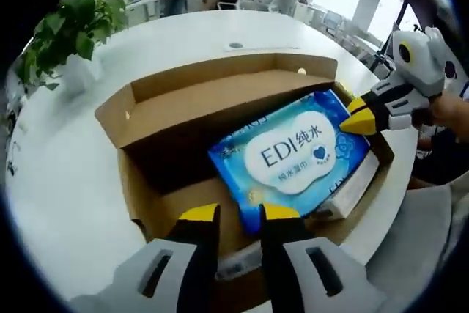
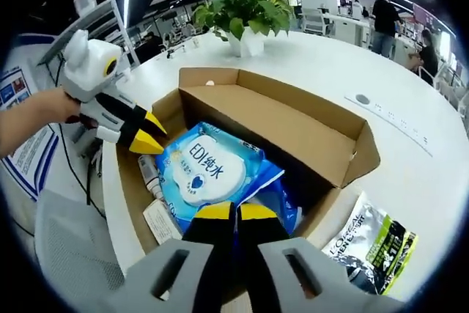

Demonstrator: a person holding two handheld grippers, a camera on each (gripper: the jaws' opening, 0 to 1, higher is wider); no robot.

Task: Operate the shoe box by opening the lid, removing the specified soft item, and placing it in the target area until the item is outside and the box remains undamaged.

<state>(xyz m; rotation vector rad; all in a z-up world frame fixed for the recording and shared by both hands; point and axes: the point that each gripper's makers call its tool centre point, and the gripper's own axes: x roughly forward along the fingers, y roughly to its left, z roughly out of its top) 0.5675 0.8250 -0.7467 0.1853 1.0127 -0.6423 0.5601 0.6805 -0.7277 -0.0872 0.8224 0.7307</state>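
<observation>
One step is done — my box [image 1: 183, 108] lid stands open. Wipes pack [image 1: 293, 155] lies inside the box; right gripper [image 2: 236, 212] pinches its corner, left gripper [image 1: 240, 214] gapes at its edge — removal remains.

Brown cardboard shoe box [image 1: 183, 119] [image 2: 293, 126] sits open on the white bench [image 1: 66, 181] [image 2: 410, 159], lid flap standing up along the box's far edge. Blue wet-wipe pack [image 1: 293, 155] [image 2: 209, 174] with a white label lies tilted inside the box, resting on other items at the near end.
</observation>
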